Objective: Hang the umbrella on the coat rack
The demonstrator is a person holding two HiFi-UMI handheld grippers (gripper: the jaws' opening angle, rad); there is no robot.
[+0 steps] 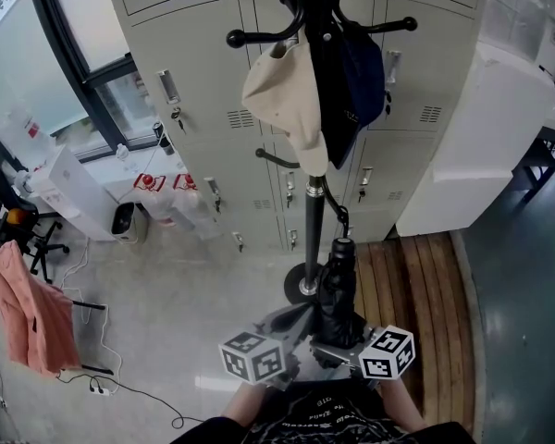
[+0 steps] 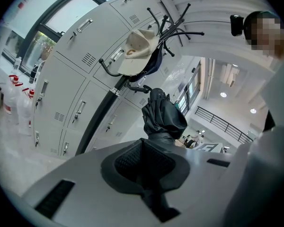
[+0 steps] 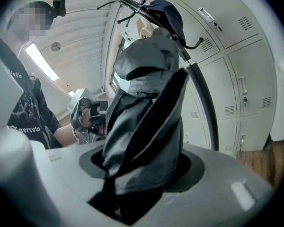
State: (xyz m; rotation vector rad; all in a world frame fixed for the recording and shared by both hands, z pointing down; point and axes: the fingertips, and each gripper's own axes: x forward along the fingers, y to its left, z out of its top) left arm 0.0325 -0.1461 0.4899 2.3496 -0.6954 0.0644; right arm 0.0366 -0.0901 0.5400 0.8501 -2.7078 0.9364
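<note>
A folded black umbrella [image 1: 338,289] stands upright in front of the black coat rack [image 1: 313,220], low beside its pole. My right gripper [image 1: 344,345] is shut on the umbrella's [image 3: 146,122] bundled fabric, which fills its wide jaws. My left gripper [image 1: 301,326] comes in from the left, its jaws shut on a thin lower part of the umbrella [image 2: 163,117]. On the rack's upper hooks hang a beige hat [image 1: 282,100] and a dark cap [image 1: 351,91]. One lower hook [image 1: 273,160] is bare. The rack's pole [image 2: 97,119] rises behind the umbrella in both gripper views.
Grey lockers [image 1: 194,109] stand right behind the rack. A white cabinet [image 1: 481,146] is at the right, with wooden flooring [image 1: 416,285] below it. At the far left a pink cloth [image 1: 28,313] hangs over a chair, and cables [image 1: 102,387] lie on the floor.
</note>
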